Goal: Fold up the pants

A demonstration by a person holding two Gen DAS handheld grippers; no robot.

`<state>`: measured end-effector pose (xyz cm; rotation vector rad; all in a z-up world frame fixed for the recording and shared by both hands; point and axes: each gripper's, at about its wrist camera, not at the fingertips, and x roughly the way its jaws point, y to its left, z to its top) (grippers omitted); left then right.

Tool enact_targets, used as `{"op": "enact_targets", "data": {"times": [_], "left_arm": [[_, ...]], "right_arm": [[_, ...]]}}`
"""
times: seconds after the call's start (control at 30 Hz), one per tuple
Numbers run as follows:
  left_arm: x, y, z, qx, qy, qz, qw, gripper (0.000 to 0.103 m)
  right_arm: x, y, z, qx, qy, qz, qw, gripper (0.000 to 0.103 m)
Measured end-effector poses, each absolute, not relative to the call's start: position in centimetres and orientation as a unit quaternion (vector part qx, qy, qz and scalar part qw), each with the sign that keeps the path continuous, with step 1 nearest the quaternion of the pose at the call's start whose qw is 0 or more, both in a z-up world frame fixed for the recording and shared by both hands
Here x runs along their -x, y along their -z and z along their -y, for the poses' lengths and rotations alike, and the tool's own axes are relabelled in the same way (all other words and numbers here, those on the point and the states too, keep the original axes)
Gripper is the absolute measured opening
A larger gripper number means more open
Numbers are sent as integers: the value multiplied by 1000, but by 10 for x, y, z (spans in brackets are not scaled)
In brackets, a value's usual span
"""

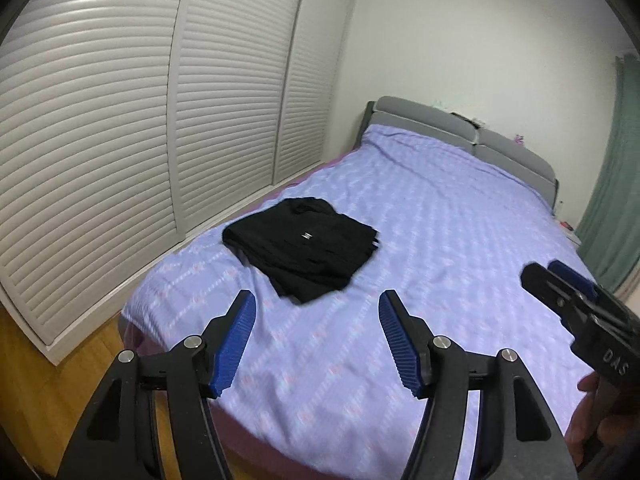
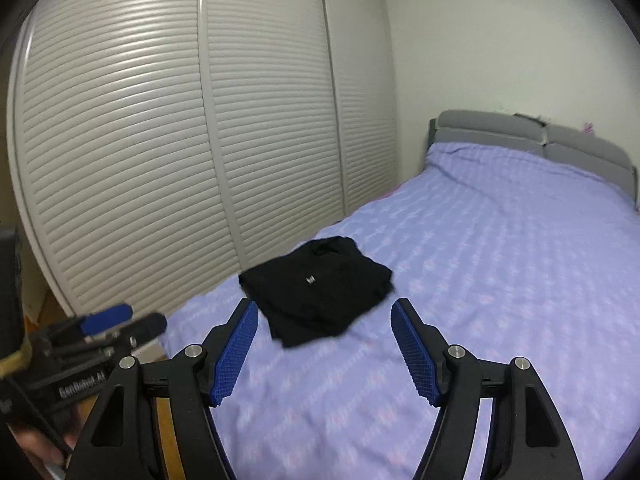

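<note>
Black pants [image 1: 304, 246] lie folded into a compact stack on the lilac bedspread [image 1: 440, 240], near the bed's left side, with a small white label on top. In the right wrist view the same folded pants [image 2: 316, 284] lie just beyond the fingertips. My left gripper [image 1: 318, 306] is open and holds nothing; it hangs short of the pants above the bed's near end. My right gripper [image 2: 324, 314] is open as well, nothing between its blue pads. Each gripper shows in the other's view: the right gripper [image 1: 560, 280] at the right edge, the left gripper [image 2: 128, 320] at lower left.
White louvred wardrobe doors [image 1: 160, 100] run along the bed's left side. A grey padded headboard [image 1: 460, 128] stands at the far end, a green curtain [image 1: 616, 180] at the right. Wooden floor [image 1: 24, 360] shows at lower left. A hand [image 1: 588, 412] grips the right tool.
</note>
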<state>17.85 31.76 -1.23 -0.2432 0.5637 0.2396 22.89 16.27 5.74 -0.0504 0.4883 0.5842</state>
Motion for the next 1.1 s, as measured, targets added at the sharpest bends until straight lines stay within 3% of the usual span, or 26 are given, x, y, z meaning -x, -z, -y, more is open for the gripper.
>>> {"op": "enact_targets", "data": {"times": [0.5, 0.8, 1.1], "left_arm": [[-49, -22, -148, 68, 32, -251, 965, 70], [11, -23, -78, 20, 110, -245, 963, 70], [76, -37, -36, -15, 123, -224, 967, 73]], "right_arm": [[-26, -88, 51, -35, -118, -220, 968, 71], [78, -92, 105, -5, -42, -205, 978, 72], [156, -97, 136, -5, 6, -170, 985, 81]]}}
